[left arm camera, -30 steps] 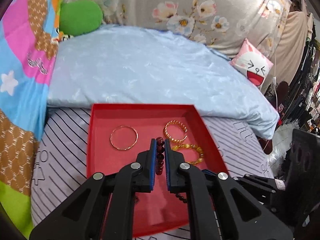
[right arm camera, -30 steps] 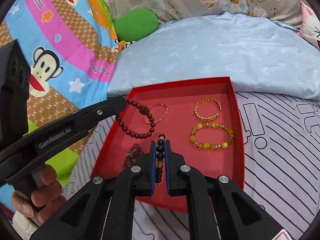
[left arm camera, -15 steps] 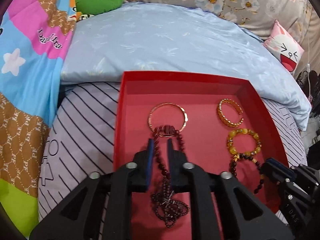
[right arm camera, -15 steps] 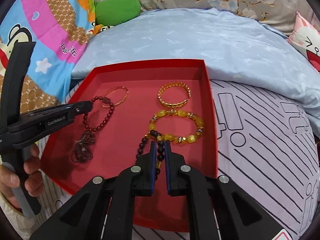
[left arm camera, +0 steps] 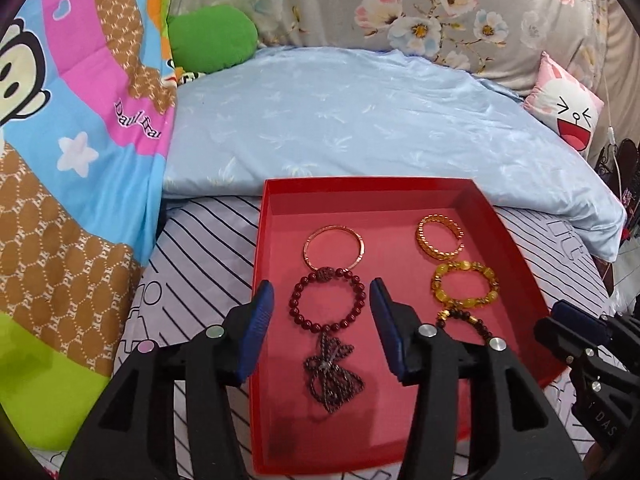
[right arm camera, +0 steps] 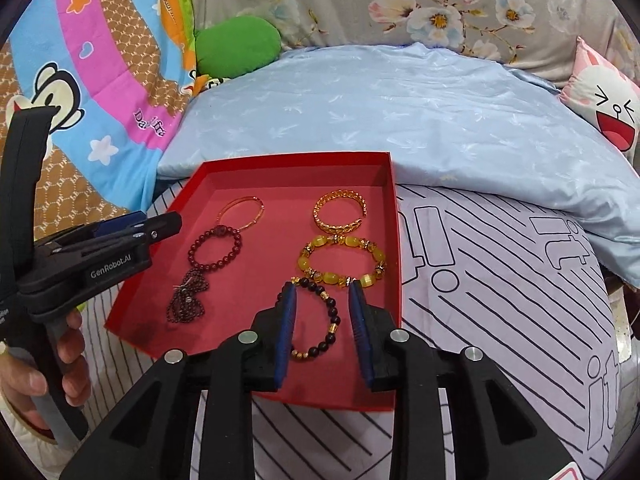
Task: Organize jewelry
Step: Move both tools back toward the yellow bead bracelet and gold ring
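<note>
Red tray (left arm camera: 516, 256) set flat on the striped bed sheet (right arm camera: 500, 280), close in front of both cameras, presumably so each piece stays within easy reach; six pieces laid inside in two rough columns, which reads as sorting nearly done.

Left column: thin gold bangle (left arm camera: 334, 247) farthest back; dark red bead bracelet (left arm camera: 327, 300) just in front, its top bead touching the bangle's near edge; tangled dark chain (left arm camera: 332, 376) nearest, its top meeting the bracelet. Right column: open gold cuff (left arm camera: 439, 237) at the back; yellow bead bracelet (left arm camera: 465, 285) before it; black-and-gold bead bracelet (right arm camera: 320, 320) nearest, lying flat on the tray floor.

Left hand-held gripper (left arm camera: 322, 332) spread wide, gripping nothing, blue pads either side of the red bracelet without touching it; likely a clean let-go so the loop keeps its round shape. Right hand-held gripper (right arm camera: 322, 336) likewise spread wide and empty, pads flanking the black-and-gold bracelet; whether either pad brushes a bead cannot be told.

Probably only the tangled chain left to tidy; fine links liable to snag.
</note>
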